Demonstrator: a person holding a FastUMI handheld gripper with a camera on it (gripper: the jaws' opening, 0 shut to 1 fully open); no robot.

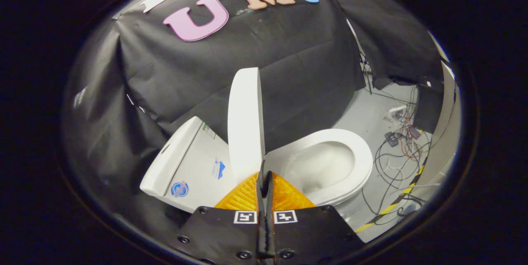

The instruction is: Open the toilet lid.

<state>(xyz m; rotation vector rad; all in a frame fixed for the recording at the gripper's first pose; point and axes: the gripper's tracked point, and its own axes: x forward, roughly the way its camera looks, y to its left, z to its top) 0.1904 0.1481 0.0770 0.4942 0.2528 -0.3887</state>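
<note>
A: Far left, white ceramic cistern (185, 166), tilted in this lens, two stickers on its face, black cloth wall behind it.

B: And the lid?

A: The white oval plastic toilet lid (246, 123) stands upright, almost edge-on, just right of the cistern. Long axis runs up and down, near vertical. Its lower edge sits directly ahead of the gripper (264, 174), seemingly touching the tips or just short of that; cannot tell which.

B: Gripper state?

A: Fingers pressed together, no gap between them, nothing held. They point at the base of the lid, near the hinge side.

B: So the task?

A: Judged from the lid's stance, it is essentially done: the white oval toilet seat (363, 162) and bowl lie uncovered, right of the lid. Any further move would be a push away toward the cistern, or simply backing off.

B: Floor, room?

A: Pale grey floor (367, 116) on the right, a tangle of loose dark and red cables (398, 153), yellow-black striped tape (396, 203) near the booth's edge.
</note>
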